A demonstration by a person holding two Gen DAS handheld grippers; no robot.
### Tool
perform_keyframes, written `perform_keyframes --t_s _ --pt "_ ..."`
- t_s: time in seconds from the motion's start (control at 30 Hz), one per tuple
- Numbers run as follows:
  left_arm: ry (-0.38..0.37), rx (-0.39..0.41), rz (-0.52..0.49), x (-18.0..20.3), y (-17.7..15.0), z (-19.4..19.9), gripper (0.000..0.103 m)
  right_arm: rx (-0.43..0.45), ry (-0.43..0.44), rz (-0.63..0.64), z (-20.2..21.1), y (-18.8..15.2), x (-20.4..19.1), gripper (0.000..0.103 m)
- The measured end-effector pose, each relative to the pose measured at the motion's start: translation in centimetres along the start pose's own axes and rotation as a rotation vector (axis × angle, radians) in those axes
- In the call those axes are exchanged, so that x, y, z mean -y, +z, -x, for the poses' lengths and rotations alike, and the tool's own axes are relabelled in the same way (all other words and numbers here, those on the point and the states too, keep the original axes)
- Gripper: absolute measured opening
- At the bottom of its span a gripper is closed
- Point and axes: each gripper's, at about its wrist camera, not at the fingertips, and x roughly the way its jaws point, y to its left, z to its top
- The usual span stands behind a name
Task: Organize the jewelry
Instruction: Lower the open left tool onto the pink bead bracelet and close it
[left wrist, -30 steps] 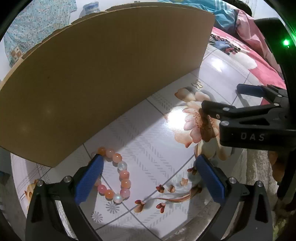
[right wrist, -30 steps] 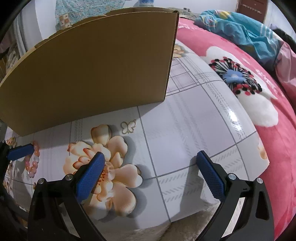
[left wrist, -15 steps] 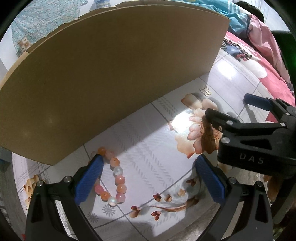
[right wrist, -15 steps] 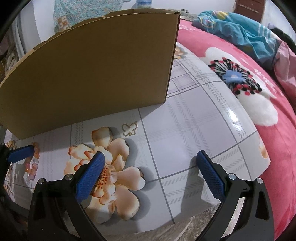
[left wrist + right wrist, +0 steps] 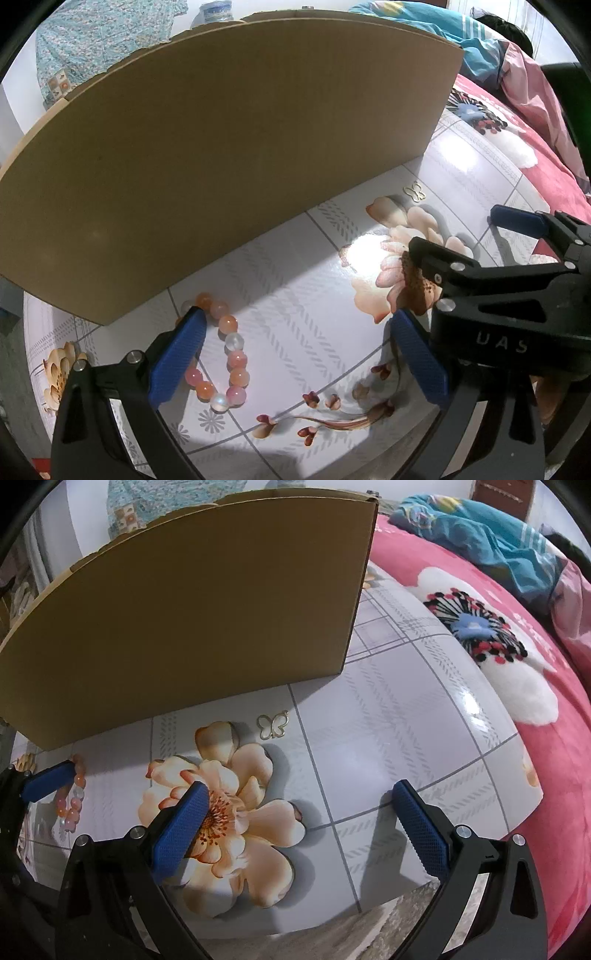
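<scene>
Under the left claw (image 5: 295, 350), spread wide, the bead bracelet (image 5: 225, 354) lies off-centre against its left finger, long axis running away. Right claw (image 5: 299, 819), also spread and empty, sits nearer the butterfly charm (image 5: 272, 725), ahead and slightly left.

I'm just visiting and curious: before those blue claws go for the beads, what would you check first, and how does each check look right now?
1. Left gripper open wide enough: ok, both jaws spread apart.
2. Bead bracelet centred between its jaws: not ok, it lies by the left finger, which covers part of it.
3. Bracelet lying flat on the table, free of the cardboard box: ok, though close to the box edge.
4. Right gripper empty and open: ok.
5. Butterfly charm clear of both grippers: ok, it lies ahead of the right one.
6. What is inside the box: cannot tell.
</scene>
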Motion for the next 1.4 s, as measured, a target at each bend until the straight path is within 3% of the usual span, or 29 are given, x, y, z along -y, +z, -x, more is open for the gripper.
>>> perform_keyframes --t_s 0.4,0.63,1.23,1.4 --pt "0.008 0.009 0.01 0.0 -0.1 0.0 0.099 -0.055 0.015 0.002 -0.2 0.9 -0.3 0.095" --pt "0.013 0.043 0.015 0.0 -0.8 0.3 0.099 -0.007 0.006 -0.01 -0.4 0.8 -0.4 0.096" --pt "-0.035 0.047 -0.057 -0.9 -1.3 0.8 0.099 0.051 0.025 0.021 -0.3 0.0 -0.8 0.096" --pt "-0.048 0.105 -0.067 -2.2 -2.5 2.0 0.095 0.045 0.032 0.025 -0.2 -0.1 -0.9 0.096"
